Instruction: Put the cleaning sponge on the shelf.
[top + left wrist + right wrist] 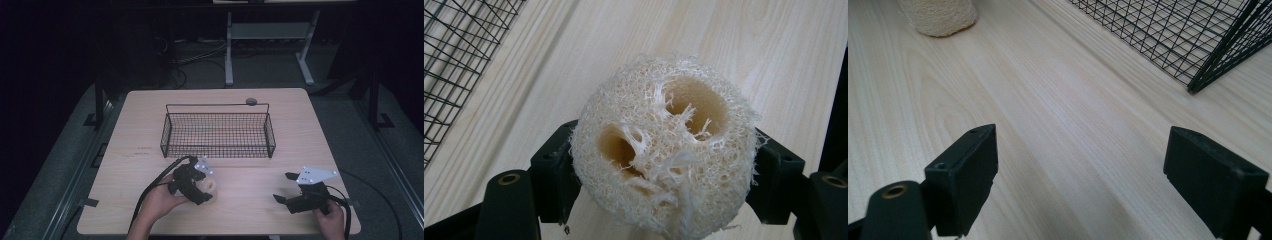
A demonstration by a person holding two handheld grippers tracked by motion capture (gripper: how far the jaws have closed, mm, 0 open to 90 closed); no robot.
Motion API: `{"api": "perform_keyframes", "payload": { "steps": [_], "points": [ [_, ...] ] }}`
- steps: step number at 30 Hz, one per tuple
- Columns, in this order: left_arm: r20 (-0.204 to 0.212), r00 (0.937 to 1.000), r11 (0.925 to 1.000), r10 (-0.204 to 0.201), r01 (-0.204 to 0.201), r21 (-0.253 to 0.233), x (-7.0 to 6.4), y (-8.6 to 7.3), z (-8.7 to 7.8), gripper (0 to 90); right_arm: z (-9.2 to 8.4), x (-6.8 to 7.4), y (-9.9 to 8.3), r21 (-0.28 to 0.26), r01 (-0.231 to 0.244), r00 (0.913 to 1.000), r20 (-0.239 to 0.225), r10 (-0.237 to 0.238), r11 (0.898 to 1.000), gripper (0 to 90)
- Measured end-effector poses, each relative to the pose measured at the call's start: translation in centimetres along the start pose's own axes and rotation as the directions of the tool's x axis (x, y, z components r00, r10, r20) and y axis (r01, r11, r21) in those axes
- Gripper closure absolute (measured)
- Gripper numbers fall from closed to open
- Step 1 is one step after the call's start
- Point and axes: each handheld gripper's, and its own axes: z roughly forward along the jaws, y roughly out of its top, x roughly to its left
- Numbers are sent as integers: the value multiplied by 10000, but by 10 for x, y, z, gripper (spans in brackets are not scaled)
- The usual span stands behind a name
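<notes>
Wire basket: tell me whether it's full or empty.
Empty. In the high view, the bare tabletop shows through the mesh floor of the wire basket; the loofah sits outside it, between the left gripper's jaws.

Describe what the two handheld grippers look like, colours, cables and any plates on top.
Both are black. The left gripper and the right gripper each carry a pale grey three-cornered plate with small holes. Blocky black jaws, brass-coloured screw inserts, and a thick black cable trails from each.

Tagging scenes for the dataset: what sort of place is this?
Likely a lab or data-collection workspace, not a home: a bare wooden table in a dark room, loose cables on the floor behind, a white equipment stand, and hand-held grippers working with a loofah and wire basket.
</notes>
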Motion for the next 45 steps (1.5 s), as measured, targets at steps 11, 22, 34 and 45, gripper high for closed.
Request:
{"api": "perform_keyframes", "payload": {
  "steps": [11,22,34,45],
  "points": [
    [-109,9999,10000,40,-41,-83,2,2,-12,269,0,0,0,-27,-13,10000,11,13,10000,135],
    [-233,9997,9999,-20,18,-102,6,5,-23,269,0,0,0,-49,-23,10000,6,23,10000,135],
    [-286,9996,9999,39,-42,-106,10,13,-31,269,0,-1,0,-72,-37,10000,-13,36,10000,135],
    [-272,9996,9999,30,-33,-134,19,19,-41,269,0,0,0,-42,-57,10000,-26,57,10000,135]
  ]
}}
